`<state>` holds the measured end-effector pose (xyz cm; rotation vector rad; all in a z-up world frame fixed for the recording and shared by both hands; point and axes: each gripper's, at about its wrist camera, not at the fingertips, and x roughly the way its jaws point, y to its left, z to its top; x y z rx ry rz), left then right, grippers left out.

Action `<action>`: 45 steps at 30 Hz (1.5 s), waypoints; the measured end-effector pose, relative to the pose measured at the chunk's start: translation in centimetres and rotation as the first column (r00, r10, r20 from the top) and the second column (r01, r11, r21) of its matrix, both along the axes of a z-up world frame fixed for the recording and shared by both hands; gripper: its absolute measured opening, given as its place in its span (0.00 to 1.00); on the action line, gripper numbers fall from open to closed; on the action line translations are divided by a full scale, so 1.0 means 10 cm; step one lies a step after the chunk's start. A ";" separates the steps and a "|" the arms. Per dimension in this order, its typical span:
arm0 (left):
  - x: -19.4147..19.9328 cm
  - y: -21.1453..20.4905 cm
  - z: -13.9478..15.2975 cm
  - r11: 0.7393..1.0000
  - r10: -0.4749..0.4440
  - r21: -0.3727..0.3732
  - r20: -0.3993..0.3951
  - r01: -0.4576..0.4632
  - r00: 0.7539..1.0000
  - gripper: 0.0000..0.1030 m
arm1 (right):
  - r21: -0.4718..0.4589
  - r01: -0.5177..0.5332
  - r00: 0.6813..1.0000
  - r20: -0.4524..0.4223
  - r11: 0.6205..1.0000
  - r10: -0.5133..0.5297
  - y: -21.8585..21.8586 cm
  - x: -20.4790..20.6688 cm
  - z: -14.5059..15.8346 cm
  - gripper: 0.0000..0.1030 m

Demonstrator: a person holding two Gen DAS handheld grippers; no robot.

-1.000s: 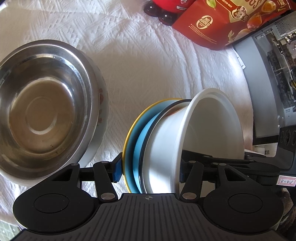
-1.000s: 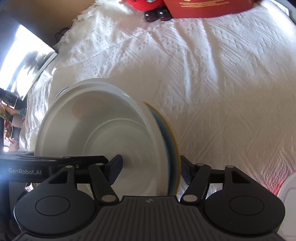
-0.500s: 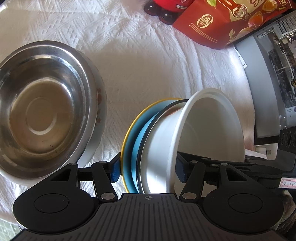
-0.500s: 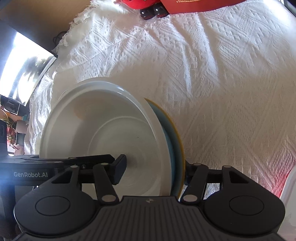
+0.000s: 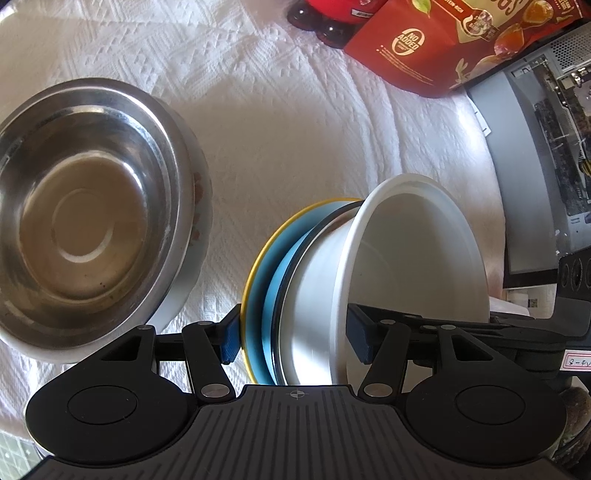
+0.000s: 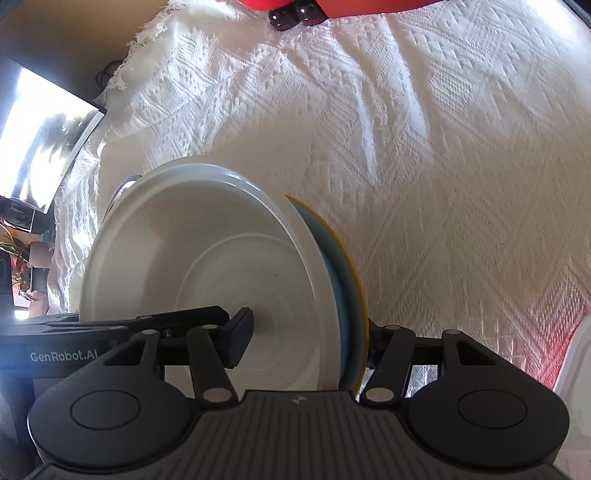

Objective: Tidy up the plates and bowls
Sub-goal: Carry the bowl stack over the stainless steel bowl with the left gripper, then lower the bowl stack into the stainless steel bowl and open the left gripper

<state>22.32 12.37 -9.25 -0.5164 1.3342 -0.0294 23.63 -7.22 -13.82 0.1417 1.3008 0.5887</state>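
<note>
A stack of a white bowl (image 5: pixel 413 266), a dark-rimmed white dish and a blue plate with a yellow rim (image 5: pixel 258 291) is held on edge above the white cloth. My left gripper (image 5: pixel 291 338) is shut on the stack, one blue pad on the yellow rim, the other inside the bowl. My right gripper (image 6: pixel 306 341) is shut on the same stack from the other side, its left finger inside the white bowl (image 6: pixel 207 258), its right finger behind the blue plate (image 6: pixel 347 280). A steel bowl (image 5: pixel 85 199) nested in a patterned white bowl sits left.
A red snack bag (image 5: pixel 461 40) and a red toy car (image 5: pixel 325 14) lie at the far edge of the white cloth (image 6: pixel 443 147). A computer case (image 5: pixel 546 155) stands right of the left gripper. A screen (image 6: pixel 40 136) and the cloth's fringe are at left.
Both grippers have closed in on the stack. The stack has shifted slightly, with the right view pulling back from the far edge.
</note>
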 end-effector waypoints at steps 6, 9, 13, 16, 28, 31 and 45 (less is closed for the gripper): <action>-0.01 0.08 0.25 1.000 -0.005 -0.026 0.047 0.006 0.999 0.59 | -0.020 -0.001 0.999 0.036 1.000 0.002 0.04 -0.03 0.23 0.57; -0.04 0.23 0.48 0.999 0.012 -0.035 0.078 -0.009 0.997 0.59 | -0.030 -0.016 0.997 0.077 0.999 0.018 0.16 -0.06 0.47 0.57; -0.12 0.53 0.75 0.999 0.034 -0.026 0.119 -0.031 0.992 0.59 | -0.028 -0.068 0.989 0.130 0.997 0.071 0.45 -0.08 0.79 0.57; -0.21 0.84 0.84 0.998 0.069 -0.017 0.130 -0.067 0.989 0.59 | -0.035 -0.128 0.976 0.173 0.991 0.132 0.77 -0.10 0.93 0.57; -0.42 1.74 0.36 0.978 0.206 -0.008 0.022 -0.206 0.978 0.58 | -0.056 -0.269 0.959 0.071 0.961 0.273 1.98 0.02 0.45 0.56; -0.43 1.77 0.24 0.979 0.202 0.011 0.012 -0.202 0.979 0.58 | -0.090 -0.277 0.958 0.050 0.957 0.282 2.10 0.02 0.28 0.56; -0.50 1.97 0.24 0.980 0.199 -0.020 0.039 -0.199 0.979 0.40 | -0.100 -0.226 0.969 0.078 0.969 0.234 2.07 0.13 0.26 0.57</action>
